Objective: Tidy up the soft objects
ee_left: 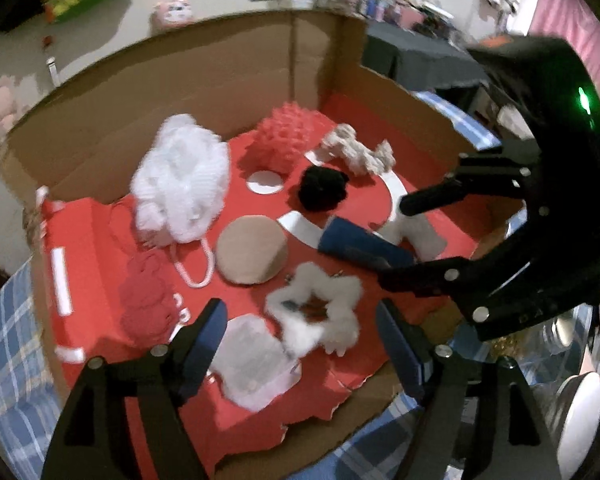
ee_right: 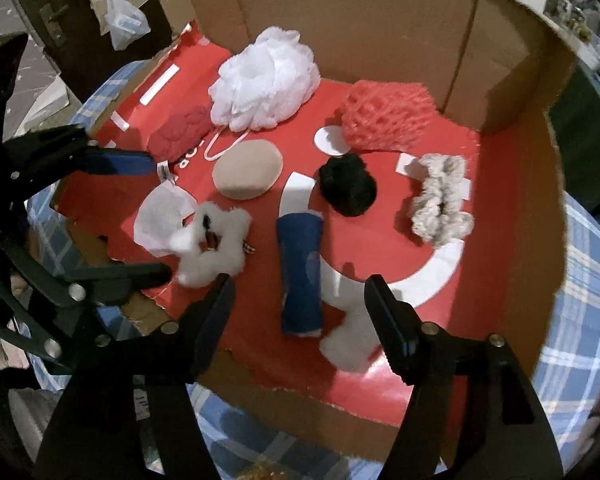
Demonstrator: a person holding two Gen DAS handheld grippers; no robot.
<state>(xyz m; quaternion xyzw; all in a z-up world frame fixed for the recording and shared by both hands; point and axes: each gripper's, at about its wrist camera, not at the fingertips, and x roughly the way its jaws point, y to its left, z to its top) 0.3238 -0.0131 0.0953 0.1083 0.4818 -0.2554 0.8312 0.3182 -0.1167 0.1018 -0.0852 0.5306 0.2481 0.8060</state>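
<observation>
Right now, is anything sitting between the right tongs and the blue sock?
Nothing visible blocks it. The right tongs hang open directly over the blue sock, with only red cardboard around it. A white fluffy piece lies against the sock's near end, beside the right-hand finger, so it could get pinched along.

Both views are dim and warm-toned, with dark vignetted corners and strong fisheye bending at the edges. The left wrist view is smeared by motion blur: the fluffy white mesh bath pouf [ee_left: 182, 178] looks streaked. The right wrist view is sharper. Soft shadows fall beneath objects; a green indicator light [ee_left: 583, 101] glows.
</observation>
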